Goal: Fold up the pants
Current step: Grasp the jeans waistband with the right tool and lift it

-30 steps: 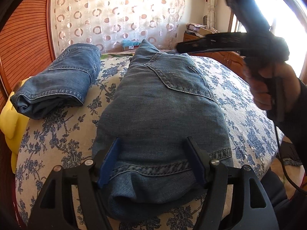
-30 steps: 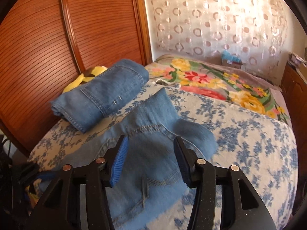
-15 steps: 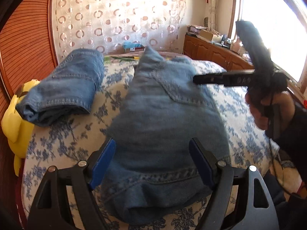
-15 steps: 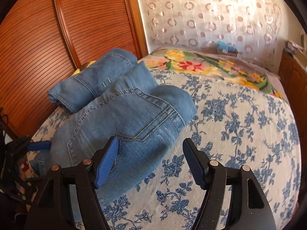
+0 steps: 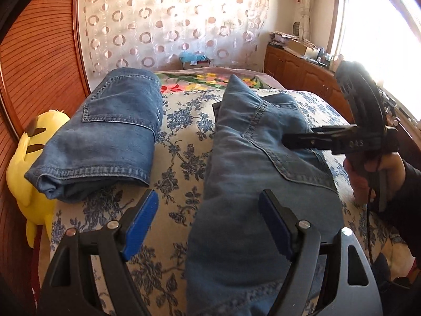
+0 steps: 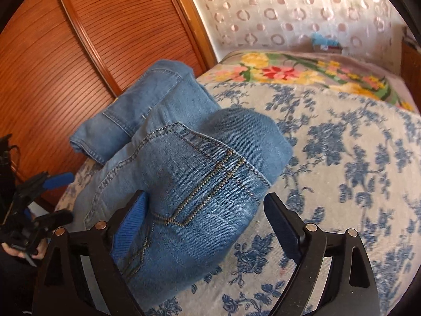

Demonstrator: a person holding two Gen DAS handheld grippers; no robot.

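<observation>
Folded jeans (image 6: 184,184) lie on the bed beneath both wide-open, empty grippers (image 5: 208,223) (image 6: 208,216).

right gripper (image 6: 208,218): opened, released jeans (image 6: 184,184) | left gripper (image 5: 210,221): shifted left

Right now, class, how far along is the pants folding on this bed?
Done: one pair lies folded at the bed's far side, and the nearer jeans look folded too. In hand: nothing; the left tongs and the right tongs, which have just been opening, stand open. Left: perhaps straightening.
</observation>
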